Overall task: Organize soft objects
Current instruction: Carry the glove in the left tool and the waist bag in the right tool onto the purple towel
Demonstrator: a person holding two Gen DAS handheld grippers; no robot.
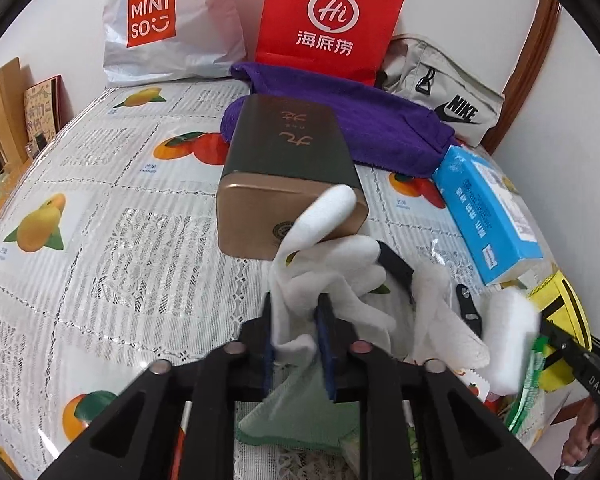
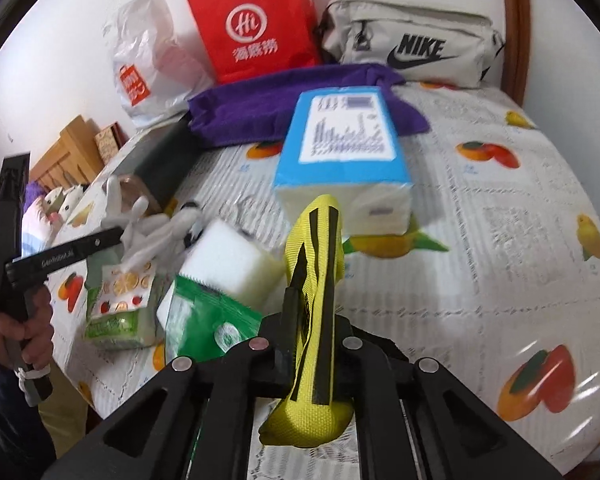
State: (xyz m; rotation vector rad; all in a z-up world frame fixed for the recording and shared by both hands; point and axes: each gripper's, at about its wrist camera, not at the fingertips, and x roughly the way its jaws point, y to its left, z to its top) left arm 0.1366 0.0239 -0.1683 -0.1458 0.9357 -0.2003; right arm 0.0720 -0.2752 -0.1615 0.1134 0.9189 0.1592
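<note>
Left gripper (image 1: pixel 296 320): fingers clamped on a white cotton glove (image 1: pixel 324 248), which stands up out of them; its fingertips lie against the near end of the tin.
Right gripper (image 2: pixel 308 312): fingers together on a yellow sock with black stripes (image 2: pixel 316 264), held upright between them.
Second white glove (image 1: pixel 440 320): lying loose on the worktop just at 3 o'clock of the held glove.
Tin box (image 1: pixel 288 168): dark green with gold ends, lying on its side at 12 o'clock of the left gripper.
Blue tissue pack (image 2: pixel 340 152): at 12 o'clock of the sock, just beyond it.
White sponge block (image 2: pixel 228 264): at 9 o'clock of the sock, beside green snack packets (image 2: pixel 204 320).
Purple towel (image 1: pixel 360 120): behind the tin, in front of the red paper bag (image 1: pixel 332 20).
Worktop (image 1: pixel 100 240): covered by a fruit-print cloth.
</note>
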